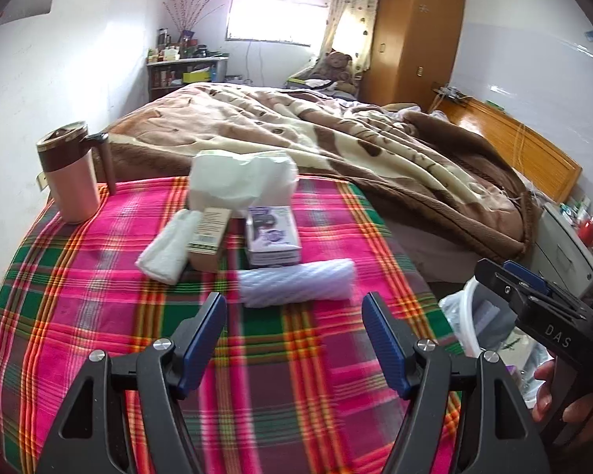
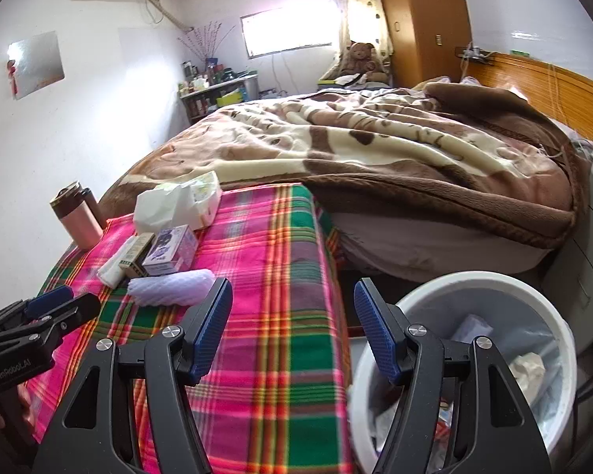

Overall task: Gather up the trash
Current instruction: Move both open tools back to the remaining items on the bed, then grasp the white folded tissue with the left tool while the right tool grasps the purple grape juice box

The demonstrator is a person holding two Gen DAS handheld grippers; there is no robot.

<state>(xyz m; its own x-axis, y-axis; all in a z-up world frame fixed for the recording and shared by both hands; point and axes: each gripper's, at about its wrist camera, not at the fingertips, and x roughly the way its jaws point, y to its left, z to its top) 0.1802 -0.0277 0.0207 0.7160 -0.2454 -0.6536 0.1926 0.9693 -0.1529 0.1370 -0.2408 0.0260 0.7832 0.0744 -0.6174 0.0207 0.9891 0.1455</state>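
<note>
some trash is already being held in the bin (image 2: 379,339) (both grippers spread, empty); the foam sleeve (image 1: 296,282) and boxes (image 1: 272,235) are still being left on the desk (image 1: 296,355).

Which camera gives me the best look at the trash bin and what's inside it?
The right wrist view. The trash bin fills its lower right corner, rim and liner visible, with crumpled paper inside. The left wrist view catches only a sliver of the bin at the right edge, mostly hidden behind the right gripper.
</note>
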